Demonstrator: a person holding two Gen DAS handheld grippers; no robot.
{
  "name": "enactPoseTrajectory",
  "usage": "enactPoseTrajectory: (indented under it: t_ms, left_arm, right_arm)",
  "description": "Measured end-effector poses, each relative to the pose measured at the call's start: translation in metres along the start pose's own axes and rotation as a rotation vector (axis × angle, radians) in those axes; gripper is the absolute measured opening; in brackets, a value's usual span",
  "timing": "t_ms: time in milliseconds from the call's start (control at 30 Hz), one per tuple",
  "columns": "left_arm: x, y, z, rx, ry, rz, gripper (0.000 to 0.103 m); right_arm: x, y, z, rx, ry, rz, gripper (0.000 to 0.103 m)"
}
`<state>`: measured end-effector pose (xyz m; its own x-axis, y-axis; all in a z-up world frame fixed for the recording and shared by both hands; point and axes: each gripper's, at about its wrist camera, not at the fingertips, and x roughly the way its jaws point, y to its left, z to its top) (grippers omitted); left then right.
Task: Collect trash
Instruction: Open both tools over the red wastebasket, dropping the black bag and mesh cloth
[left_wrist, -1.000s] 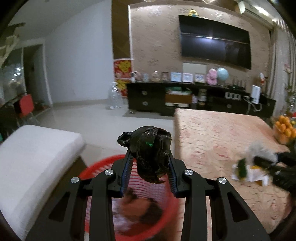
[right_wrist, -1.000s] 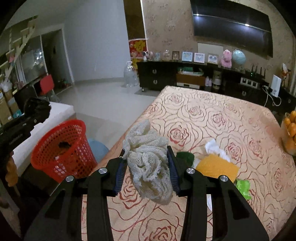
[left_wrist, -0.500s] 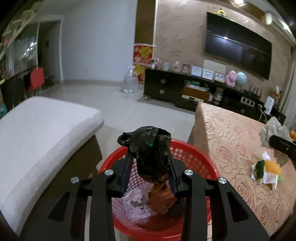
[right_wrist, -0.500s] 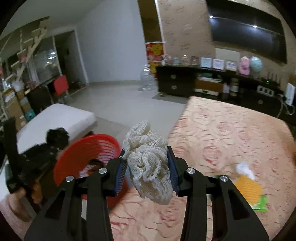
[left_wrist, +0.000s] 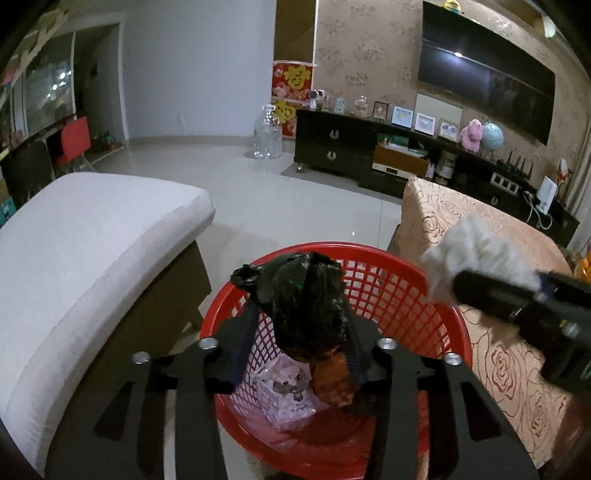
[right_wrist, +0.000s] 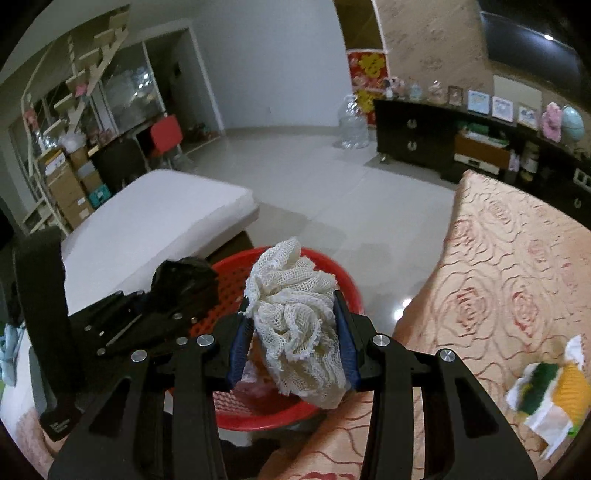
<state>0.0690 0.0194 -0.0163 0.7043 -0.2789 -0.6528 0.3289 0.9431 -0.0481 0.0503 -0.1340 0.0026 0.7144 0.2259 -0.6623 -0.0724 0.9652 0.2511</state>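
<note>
L gripper (left_wrist: 301, 332) pinched a crumpled black plastic bag (left_wrist: 303, 306) over the red mesh basket (left_wrist: 399, 280), which sat on floor btw white cushion (left_wrist: 92, 229) & rose-pattern table (right_wrist: 517, 258). R gripper (right_wrist: 293, 339) clamped a white net cloth (right_wrist: 295, 321) above basket rim, w/ more scraps (right_wrist: 550, 391) on table.

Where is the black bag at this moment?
In the left wrist view the black bag sits centre frame, pinched between the left gripper fingers directly above the red basket, with the white cushion to its left.
</note>
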Motion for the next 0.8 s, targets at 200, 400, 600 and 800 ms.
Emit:
enactPoseTrajectory:
  t_ms: [200,400,600,800]
  left_arm:
    - [-0.006,0.007,0.002,-0.035,-0.029,0.01,0.07]
    - [-0.011,0.013,0.004,-0.08,-0.051,0.007,0.077]
    - [-0.018,0.013,0.005,-0.087,-0.093,0.008,0.081]
    - [-0.024,0.01,0.005,-0.09,-0.126,-0.012,0.082]
  right_arm:
    - [0.002,-0.004,-0.002,0.047,0.009,0.042,0.066]
    - [-0.009,-0.007,-0.003,0.053,-0.018,0.028,0.067]
    - [-0.024,-0.012,-0.009,0.039,-0.057,-0.024,0.067]
    - [-0.043,-0.026,-0.021,0.041,-0.093,-0.102,0.071]
